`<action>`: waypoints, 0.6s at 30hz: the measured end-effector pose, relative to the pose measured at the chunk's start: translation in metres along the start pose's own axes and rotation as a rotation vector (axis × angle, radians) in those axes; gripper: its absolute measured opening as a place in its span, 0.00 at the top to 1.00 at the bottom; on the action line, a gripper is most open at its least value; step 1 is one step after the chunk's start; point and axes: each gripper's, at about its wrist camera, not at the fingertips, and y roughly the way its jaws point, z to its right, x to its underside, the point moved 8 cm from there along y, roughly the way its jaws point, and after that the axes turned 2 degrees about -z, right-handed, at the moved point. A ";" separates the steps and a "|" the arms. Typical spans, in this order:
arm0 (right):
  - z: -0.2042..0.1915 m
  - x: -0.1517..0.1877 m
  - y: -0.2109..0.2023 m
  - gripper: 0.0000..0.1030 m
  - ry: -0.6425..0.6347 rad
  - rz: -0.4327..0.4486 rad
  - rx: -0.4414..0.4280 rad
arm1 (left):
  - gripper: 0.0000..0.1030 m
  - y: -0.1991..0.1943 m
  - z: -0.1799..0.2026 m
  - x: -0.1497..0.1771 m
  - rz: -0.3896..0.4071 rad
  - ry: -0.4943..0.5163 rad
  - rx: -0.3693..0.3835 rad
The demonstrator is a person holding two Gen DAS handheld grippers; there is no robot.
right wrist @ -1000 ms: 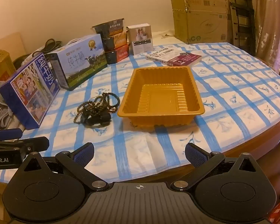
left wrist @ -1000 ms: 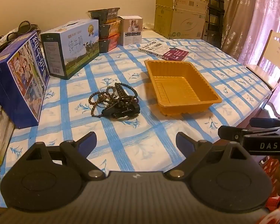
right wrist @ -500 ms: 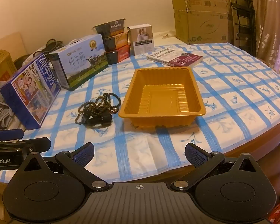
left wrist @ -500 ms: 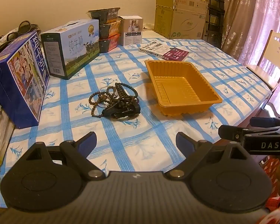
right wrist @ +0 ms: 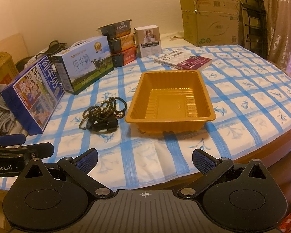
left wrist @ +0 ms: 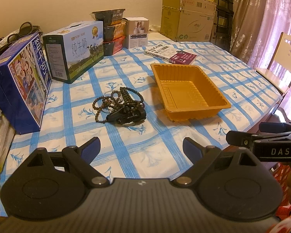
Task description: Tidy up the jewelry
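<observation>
**Blue-checked cloth, beads beside the tray**

Checked cloth [left wrist: 130,155] covers the table before me. My left gripper [left wrist: 141,147] hangs above its near edge, jaws wide apart with nothing between them; my right gripper [right wrist: 144,161] does the same, jaws spread and empty. A tangle of dark beads [left wrist: 119,104] lies on the cloth with a black strap [left wrist: 128,115] at its near side, just left of the orange tray [right wrist: 170,120], close but apart from it. The tray holds nothing. Behind them stand milk boxes [left wrist: 75,48], stacked food tubs [left wrist: 112,33] and a book [right wrist: 182,61]. Cardboard carton [right wrist: 209,17] sits far back
</observation>
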 end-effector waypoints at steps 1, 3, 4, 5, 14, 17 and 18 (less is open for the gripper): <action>0.000 0.000 0.000 0.00 0.000 0.001 0.001 | 0.12 0.000 0.000 0.000 0.000 0.000 0.000; 0.001 0.000 0.000 0.00 0.001 0.001 0.000 | 0.12 0.000 0.000 0.000 0.000 -0.001 0.001; 0.001 0.000 0.000 0.00 0.001 0.001 0.001 | 0.12 0.000 0.000 0.000 0.000 0.000 0.001; 0.001 0.000 0.000 0.00 0.000 0.001 0.001 | 0.12 0.000 0.000 0.000 0.001 0.000 0.001; 0.000 -0.001 0.000 0.00 -0.001 0.001 -0.001 | 0.12 0.000 0.000 0.000 0.001 0.000 0.002; -0.002 -0.002 0.001 0.00 -0.002 0.001 -0.001 | 0.12 0.000 0.000 0.000 0.001 -0.001 0.001; -0.003 -0.002 0.001 0.00 -0.002 0.002 -0.002 | 0.12 0.000 0.000 0.000 0.001 -0.001 0.002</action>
